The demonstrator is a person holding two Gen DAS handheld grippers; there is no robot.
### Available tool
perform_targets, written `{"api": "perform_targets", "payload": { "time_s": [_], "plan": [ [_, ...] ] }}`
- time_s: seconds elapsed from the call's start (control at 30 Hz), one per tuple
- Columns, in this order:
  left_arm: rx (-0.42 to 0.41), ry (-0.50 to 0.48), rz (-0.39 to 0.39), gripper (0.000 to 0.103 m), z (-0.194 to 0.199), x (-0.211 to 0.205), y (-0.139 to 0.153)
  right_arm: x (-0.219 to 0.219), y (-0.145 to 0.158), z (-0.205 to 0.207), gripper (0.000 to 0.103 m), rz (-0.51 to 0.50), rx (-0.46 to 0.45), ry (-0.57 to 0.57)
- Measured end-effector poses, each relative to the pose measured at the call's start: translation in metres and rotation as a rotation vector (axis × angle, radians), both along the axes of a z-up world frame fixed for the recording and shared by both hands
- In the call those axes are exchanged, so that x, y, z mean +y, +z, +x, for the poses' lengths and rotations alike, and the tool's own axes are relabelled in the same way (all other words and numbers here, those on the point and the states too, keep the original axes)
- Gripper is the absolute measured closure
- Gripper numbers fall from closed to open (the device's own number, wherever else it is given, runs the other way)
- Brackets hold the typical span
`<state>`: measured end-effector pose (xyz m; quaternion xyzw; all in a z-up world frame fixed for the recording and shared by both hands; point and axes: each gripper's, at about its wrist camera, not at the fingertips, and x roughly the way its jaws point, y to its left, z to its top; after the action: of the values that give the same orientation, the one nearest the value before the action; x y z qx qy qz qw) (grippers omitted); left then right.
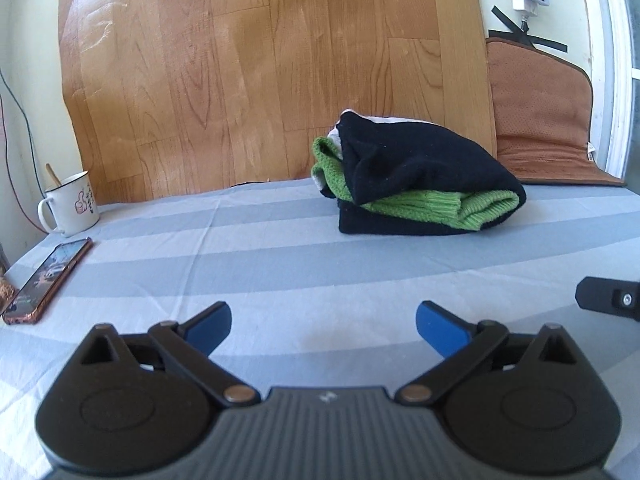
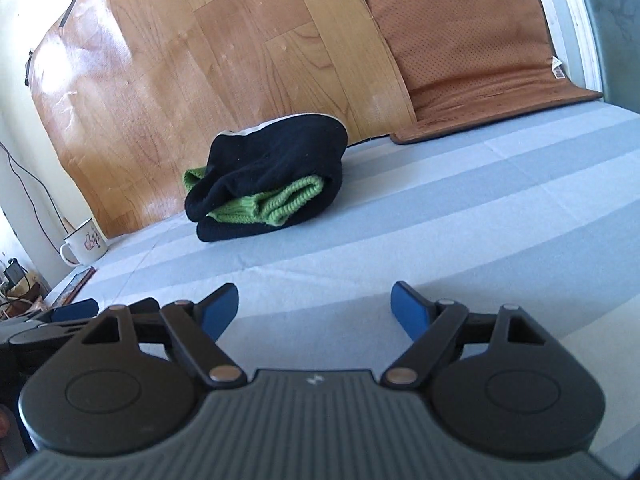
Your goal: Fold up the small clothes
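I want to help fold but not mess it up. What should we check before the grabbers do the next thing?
1. Left gripper open, nothing between its fingers: ok.
2. Right gripper open and empty: ok.
3. Black and green sweater folded into a bundle on the striped sheet, clear of both grippers: ok.
4. Fold tidy: not ok, green knit and a bit of white stick out at the edges.
5. Mug and phone off at the sheet's left edge, apart from the sweater: ok.
6. More clothes waiting to be folded: cannot tell, none in view.
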<state>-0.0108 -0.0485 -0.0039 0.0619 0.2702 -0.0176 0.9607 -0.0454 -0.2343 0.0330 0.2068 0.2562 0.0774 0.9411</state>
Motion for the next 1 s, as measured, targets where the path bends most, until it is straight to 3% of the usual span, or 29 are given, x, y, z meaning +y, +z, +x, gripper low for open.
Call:
{"api": "perform_targets", "payload": {
  "time_s": [1.0],
  "plan": [
    [0.040,0.026,-0.021,0.000,0.0056,0.0025,-0.0044,0.0032,-0.0008,-0.0041,0.013,0.014,-0.006,0.008]
  ]
}}
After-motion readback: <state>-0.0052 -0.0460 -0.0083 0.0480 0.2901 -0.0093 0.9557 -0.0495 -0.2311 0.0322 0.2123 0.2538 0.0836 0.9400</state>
